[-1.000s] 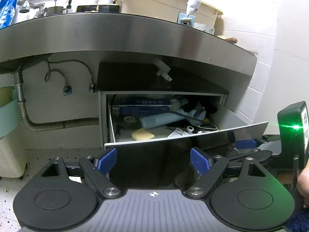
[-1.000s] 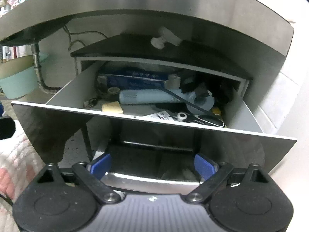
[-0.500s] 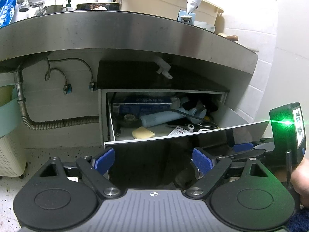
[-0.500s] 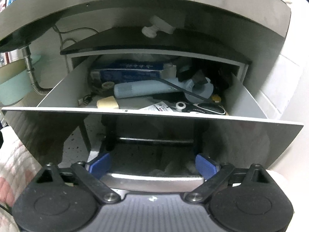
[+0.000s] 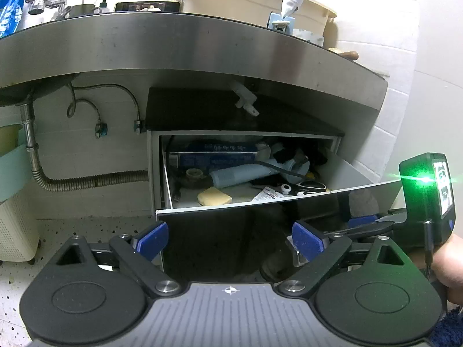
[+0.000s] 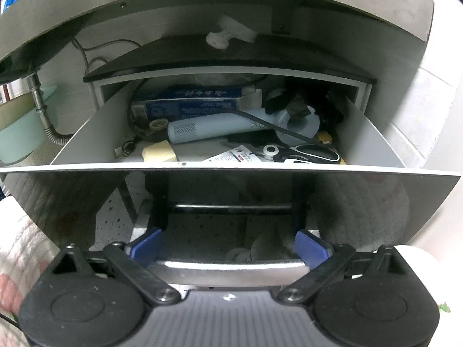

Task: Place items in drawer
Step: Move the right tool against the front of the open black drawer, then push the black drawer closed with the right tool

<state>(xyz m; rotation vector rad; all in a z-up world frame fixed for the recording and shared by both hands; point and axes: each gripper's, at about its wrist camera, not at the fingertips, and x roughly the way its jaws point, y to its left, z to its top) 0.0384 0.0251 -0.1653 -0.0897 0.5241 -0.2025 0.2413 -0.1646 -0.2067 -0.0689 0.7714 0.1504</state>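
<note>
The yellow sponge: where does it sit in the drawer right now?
In both wrist views the yellow sponge lies at the front left of the open drawer, just behind its front panel, below the light blue hair dryer.

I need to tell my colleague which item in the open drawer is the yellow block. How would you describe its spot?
Start at the steel counter and drop to the open drawer beneath it. The yellow block lies near the front left, beside the blunt end of the pale blue hair dryer. It is the only plain, pale yellow slab there; the scissors lie front right.
</note>
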